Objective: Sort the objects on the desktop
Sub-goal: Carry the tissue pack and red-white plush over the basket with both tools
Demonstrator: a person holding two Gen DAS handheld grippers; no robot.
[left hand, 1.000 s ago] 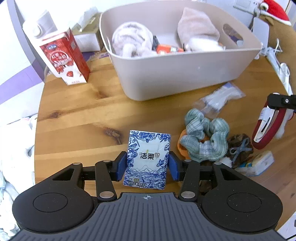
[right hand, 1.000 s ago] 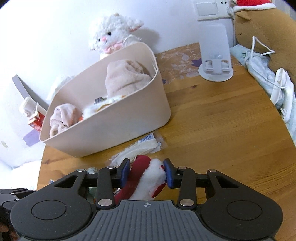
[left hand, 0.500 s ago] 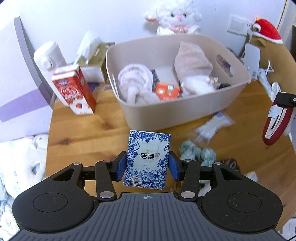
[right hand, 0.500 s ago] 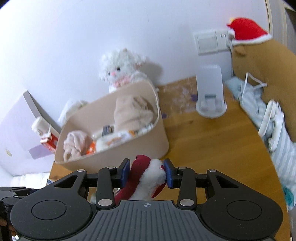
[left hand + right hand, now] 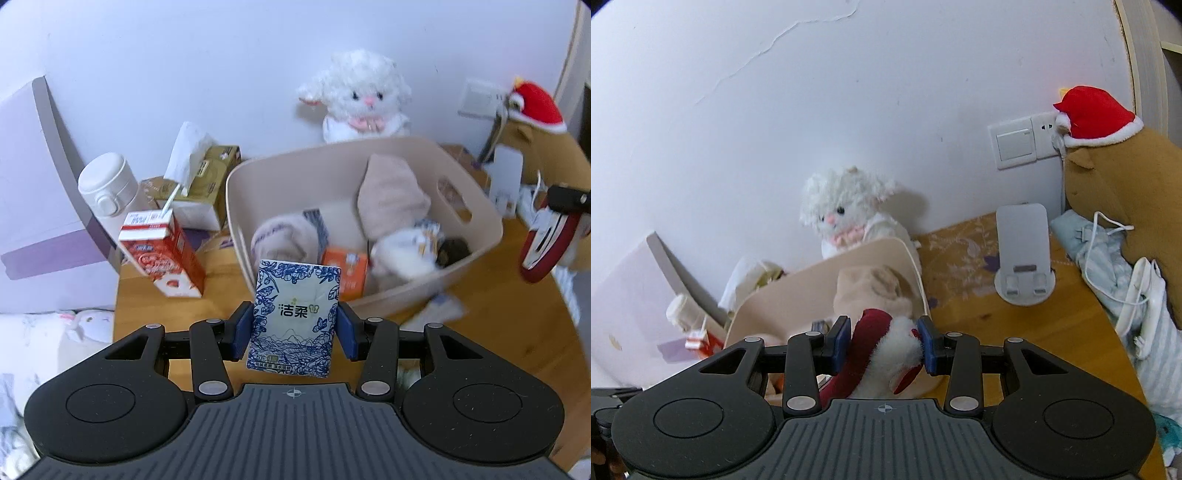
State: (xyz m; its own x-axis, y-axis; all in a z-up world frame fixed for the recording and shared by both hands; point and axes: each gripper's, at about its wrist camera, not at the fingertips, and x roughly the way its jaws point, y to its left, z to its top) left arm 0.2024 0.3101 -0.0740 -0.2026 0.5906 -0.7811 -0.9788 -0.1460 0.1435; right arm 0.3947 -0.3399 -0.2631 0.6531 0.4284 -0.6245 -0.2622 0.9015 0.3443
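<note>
Gripping a blue-and-white patterned pocket tissue pack [image 5: 293, 317] upright between its blue-padded fingers [image 5: 242, 330], the left gripper [image 5: 294, 330] holds it in the air in front of the near wall of the beige plastic storage bin [image 5: 476, 236]. That bin sits on the round wooden table [image 5: 517, 317] and contains a folded pinkish-beige cloth [image 5: 391, 195], a rolled pale pink cloth [image 5: 280, 240], a small orange packet [image 5: 345, 267] and a white crumpled wrapper [image 5: 406, 251]. To the left of the bin stand a red milk carton with a straw [image 5: 162, 254], a white lidded flask [image 5: 107, 188] and a gold tissue box [image 5: 207, 184] with a tissue sticking up. A white plush lamb [image 5: 360, 96] sits behind the bin against the wall.

The right gripper [image 5: 883, 345] is clamped on a dark red band with white fluffy trim [image 5: 882, 358], raised in front of the bin's near right side; the band also shows at the right edge of the left wrist view. Beyond it on the table stands a white phone stand [image 5: 1023, 251], and a brown plush toy with a red Santa hat [image 5: 1115, 173] leans by the wall switch [image 5: 1015, 144]. A white cable [image 5: 1108, 266] lies over light blue cloth [image 5: 1100, 258] at the table's right edge.
</note>
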